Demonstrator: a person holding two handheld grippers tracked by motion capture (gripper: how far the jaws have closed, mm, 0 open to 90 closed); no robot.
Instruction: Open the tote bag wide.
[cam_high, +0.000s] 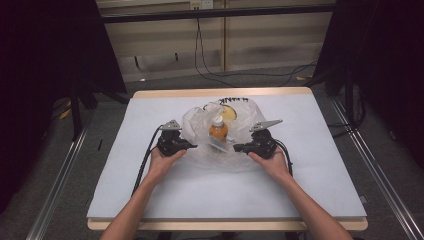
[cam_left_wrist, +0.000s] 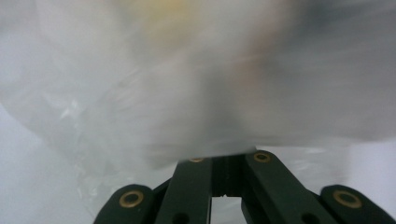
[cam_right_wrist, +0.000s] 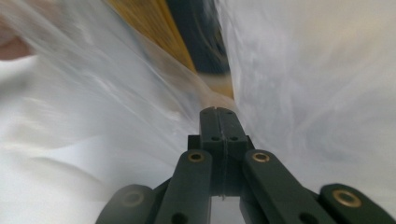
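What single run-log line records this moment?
left gripper: shut on plastic bag | right gripper: shut on plastic bag | orange bottle: upright inside

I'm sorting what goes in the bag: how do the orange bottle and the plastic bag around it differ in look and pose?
The orange bottle is small, solid and opaque orange with a white cap; the plastic bag is large, thin, crinkled and see-through. The bottle stands upright in the middle, while the bag lies spread low and wide around it. The left gripper and right gripper, jaws shut, meet the bag's edges, not the bottle. Both rest on the white table.
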